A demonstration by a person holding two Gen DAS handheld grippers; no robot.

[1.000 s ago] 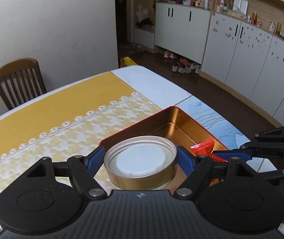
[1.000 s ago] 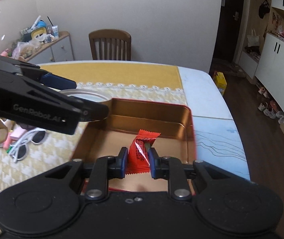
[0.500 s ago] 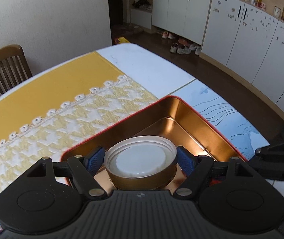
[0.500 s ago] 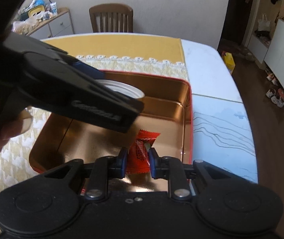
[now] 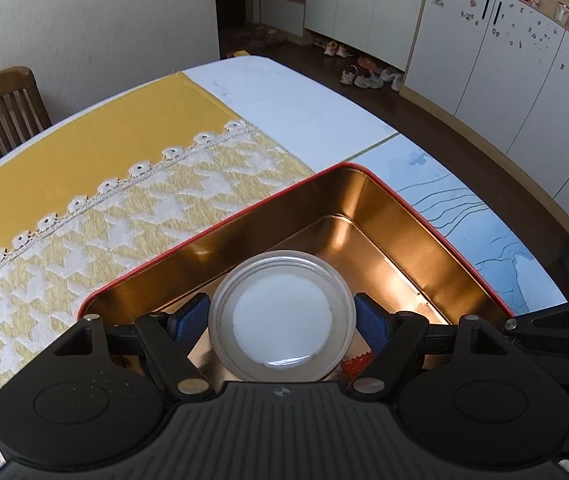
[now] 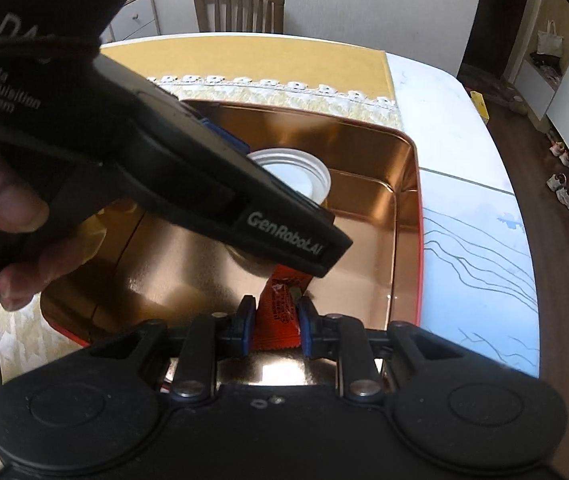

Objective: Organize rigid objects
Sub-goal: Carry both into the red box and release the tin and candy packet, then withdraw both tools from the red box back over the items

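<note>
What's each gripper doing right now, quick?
Left gripper: closed on the round lid, over the tin.
Right gripper: closed on the red packet.

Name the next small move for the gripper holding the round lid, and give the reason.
Probably lower the left gripper a little and open it. It holds the round lid over the floor of the copper tin, inside its walls. The right gripper holds a red packet nearby, so go straight down.
</note>
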